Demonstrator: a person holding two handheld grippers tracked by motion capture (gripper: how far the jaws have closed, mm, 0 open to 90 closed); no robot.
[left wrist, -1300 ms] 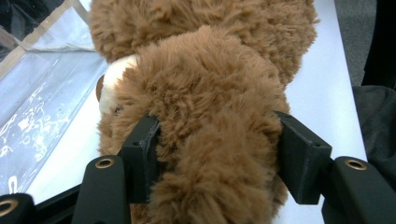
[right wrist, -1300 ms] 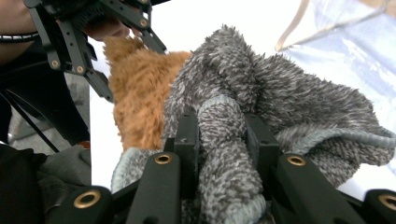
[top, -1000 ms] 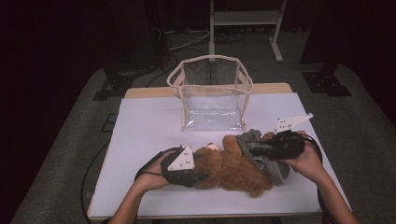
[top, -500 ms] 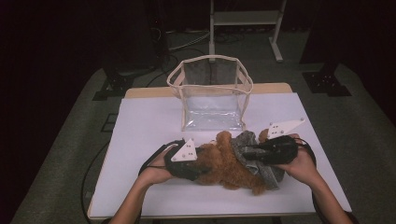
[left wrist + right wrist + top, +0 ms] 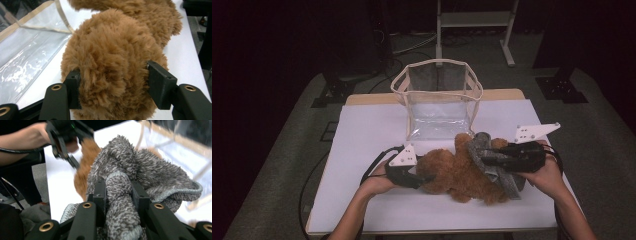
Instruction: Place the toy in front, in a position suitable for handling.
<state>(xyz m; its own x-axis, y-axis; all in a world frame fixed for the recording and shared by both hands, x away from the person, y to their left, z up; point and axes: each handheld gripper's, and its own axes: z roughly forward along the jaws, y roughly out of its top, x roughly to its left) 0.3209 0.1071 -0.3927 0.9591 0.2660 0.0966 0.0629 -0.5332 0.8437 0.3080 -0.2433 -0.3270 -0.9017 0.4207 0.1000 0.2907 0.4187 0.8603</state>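
A: On the white table (image 5: 362, 150), just in front of the clear bag (image 5: 437, 100), a brown teddy bear (image 5: 457, 172) is seen lying down. How far is the work judged to be?

B: Only the beginning seems to be done. The bear is gripped at both ends, but it is not yet put in the bag, which stands open and holds nothing that can be seen.

A: How is it held?

B: One rounded end of the bear is pinched by the left gripper (image 5: 113, 82); the fur is pressed between its two jaws. The grey fleece garment (image 5: 140, 175) on the bear is clamped tightly by the right gripper (image 5: 118, 195), a fold of fabric being squeezed between its jaws.

A: Which way is the bear pointed?

B: Its long axis is laid across the table, from the left gripper (image 5: 412, 172) to the right gripper (image 5: 492, 160), about parallel to the near edge. Which end is the head cannot be told with certainty.

A: What is left?

B: Probably the bear must be lifted and lowered into the bag.
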